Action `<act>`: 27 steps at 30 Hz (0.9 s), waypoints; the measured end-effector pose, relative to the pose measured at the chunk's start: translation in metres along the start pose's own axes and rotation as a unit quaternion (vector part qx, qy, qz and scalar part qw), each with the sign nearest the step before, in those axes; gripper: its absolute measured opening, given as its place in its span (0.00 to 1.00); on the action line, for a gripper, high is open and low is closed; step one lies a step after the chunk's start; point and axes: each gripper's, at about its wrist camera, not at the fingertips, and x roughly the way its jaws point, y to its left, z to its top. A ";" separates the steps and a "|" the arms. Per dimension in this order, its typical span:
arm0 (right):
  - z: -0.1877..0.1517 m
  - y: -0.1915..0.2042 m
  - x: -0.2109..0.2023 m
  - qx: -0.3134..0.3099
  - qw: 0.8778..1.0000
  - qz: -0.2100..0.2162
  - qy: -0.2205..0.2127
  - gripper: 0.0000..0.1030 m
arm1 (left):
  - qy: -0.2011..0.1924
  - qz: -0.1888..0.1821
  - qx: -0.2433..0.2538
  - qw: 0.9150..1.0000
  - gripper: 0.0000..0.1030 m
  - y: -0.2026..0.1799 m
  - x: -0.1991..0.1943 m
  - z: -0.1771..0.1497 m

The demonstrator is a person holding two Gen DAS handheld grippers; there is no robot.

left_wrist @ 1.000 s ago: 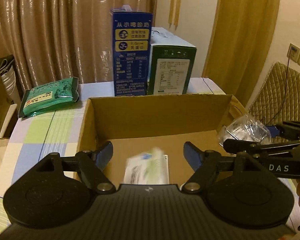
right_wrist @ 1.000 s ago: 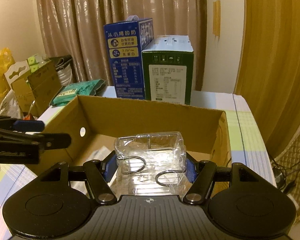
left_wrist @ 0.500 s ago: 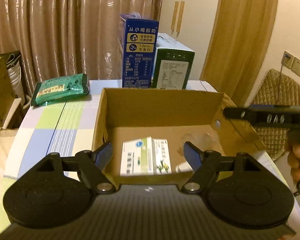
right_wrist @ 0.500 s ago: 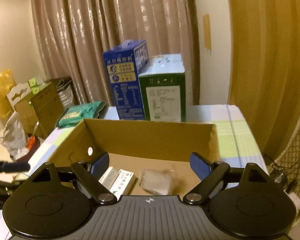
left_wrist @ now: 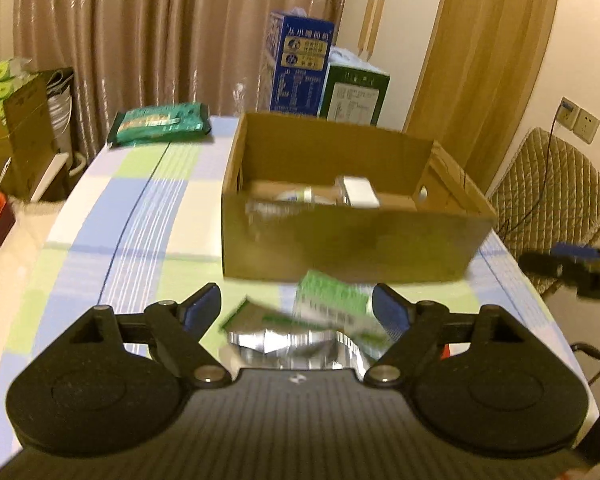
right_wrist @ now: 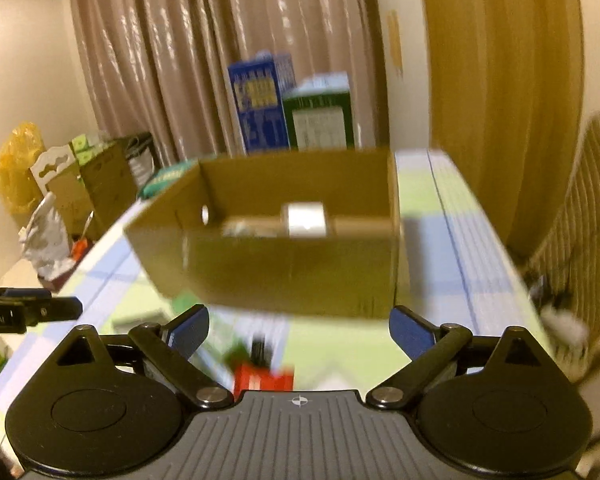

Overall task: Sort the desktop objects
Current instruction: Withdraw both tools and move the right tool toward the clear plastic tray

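Note:
An open cardboard box (left_wrist: 340,240) (right_wrist: 284,268) stands on the checked tablecloth, with a clear plastic case (left_wrist: 358,192) (right_wrist: 305,220) and a blurred white-green packet lying inside. My left gripper (left_wrist: 296,308) hangs in front of the box, its jaws opening, nothing pressed between them. Below it on the cloth lie a green-white packet (left_wrist: 332,304) and a silver foil piece (left_wrist: 284,344). My right gripper (right_wrist: 299,326) is also short of the box, jaws opening wide and empty. A red item (right_wrist: 262,378) lies blurred under it.
A blue carton (left_wrist: 300,68) and a green carton (left_wrist: 354,94) stand behind the box. A green pouch (left_wrist: 160,124) lies at the table's far left. A quilted chair (left_wrist: 552,184) stands to the right, and cardboard boxes and bags (right_wrist: 80,184) stand left of the table.
Both grippers pulled back from above the box to the table in front of it. The right let the clear plastic case go into the box and opened wide.

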 end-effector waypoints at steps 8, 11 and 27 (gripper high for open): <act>-0.060 -0.007 0.002 0.029 0.999 -0.025 0.035 0.92 | 0.021 0.005 -0.012 1.000 0.78 0.001 -0.003 -0.062; -0.064 -0.006 0.004 0.008 0.999 -0.032 0.035 0.92 | 0.028 0.004 -0.019 0.999 0.79 0.005 0.000 -0.077; -0.071 -0.013 0.049 -0.131 0.988 -0.028 0.072 0.92 | 0.049 -0.020 0.018 0.998 0.82 -0.013 0.023 -0.091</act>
